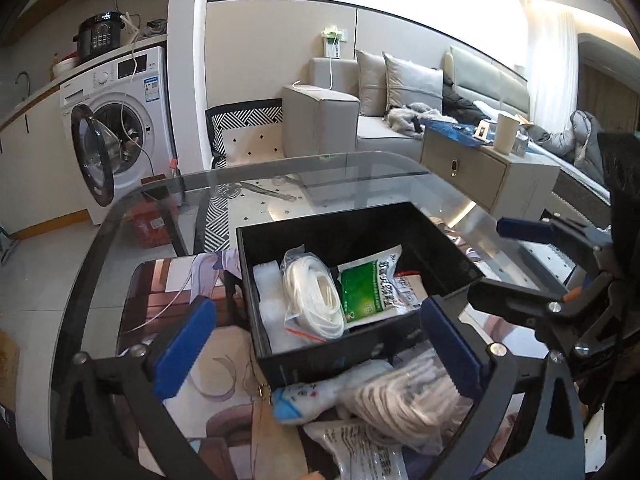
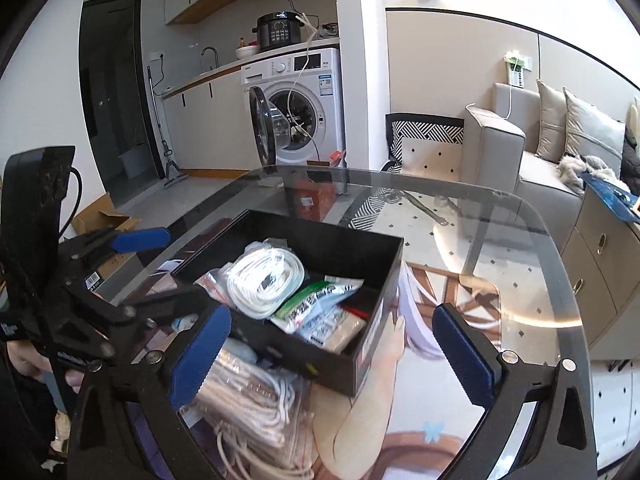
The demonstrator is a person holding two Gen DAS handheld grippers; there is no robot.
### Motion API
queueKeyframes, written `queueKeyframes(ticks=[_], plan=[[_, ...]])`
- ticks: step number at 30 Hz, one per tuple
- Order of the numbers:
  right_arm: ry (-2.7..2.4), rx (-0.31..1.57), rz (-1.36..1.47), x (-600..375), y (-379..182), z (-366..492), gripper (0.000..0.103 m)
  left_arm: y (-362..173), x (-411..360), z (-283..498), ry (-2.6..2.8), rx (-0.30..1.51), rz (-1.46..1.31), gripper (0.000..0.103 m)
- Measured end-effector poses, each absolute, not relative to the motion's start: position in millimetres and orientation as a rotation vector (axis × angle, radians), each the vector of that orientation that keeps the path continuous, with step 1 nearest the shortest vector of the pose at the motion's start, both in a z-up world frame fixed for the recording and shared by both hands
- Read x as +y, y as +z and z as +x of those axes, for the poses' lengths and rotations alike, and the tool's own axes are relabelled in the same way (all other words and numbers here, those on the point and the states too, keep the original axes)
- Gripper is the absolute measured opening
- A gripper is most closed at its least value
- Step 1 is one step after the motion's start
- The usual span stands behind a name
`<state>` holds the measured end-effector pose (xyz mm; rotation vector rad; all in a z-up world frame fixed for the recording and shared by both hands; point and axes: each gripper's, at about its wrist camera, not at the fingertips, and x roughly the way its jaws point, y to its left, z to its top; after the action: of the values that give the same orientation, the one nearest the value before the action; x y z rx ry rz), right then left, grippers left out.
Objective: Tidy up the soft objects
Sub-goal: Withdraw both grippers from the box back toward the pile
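Both claws, the left gripper [image 1: 320, 340] and right gripper [image 2: 336, 352], are gaping wide, grasping nothing. Ahead of them one black box [image 1: 280, 236] is holding one white cord coil [image 1: 316, 296] and one green packet [image 1: 368, 288]. One bagged rope bundle [image 1: 404, 396] is lying below the left claw, outside the box.

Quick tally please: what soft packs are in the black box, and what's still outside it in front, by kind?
In the black box:
White cord coil bags: 1
Green-label packets: 1
White foam pieces: 1
Outside, in front:
Cord bundle bags: 1
Blue-and-white packets: 1
Clear printed packets: 1
Total: 6

Black gripper frames [image 1: 320, 344], silver screws, blue ridged jaws
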<state>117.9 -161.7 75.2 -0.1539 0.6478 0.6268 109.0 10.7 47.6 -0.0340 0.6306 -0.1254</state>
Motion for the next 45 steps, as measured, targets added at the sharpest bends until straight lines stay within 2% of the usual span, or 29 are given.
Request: queueKeyframes(ticks=[16, 45], plan=[[0.602, 0.675, -0.107, -184, 71, 92, 0.103, 37, 30, 67, -0.068, 0.637, -0.065, 0.103], [0.616, 0.728, -0.093, -190, 51, 73, 0.103, 9, 30, 46, -0.064, 0.697, -0.08, 0.103]])
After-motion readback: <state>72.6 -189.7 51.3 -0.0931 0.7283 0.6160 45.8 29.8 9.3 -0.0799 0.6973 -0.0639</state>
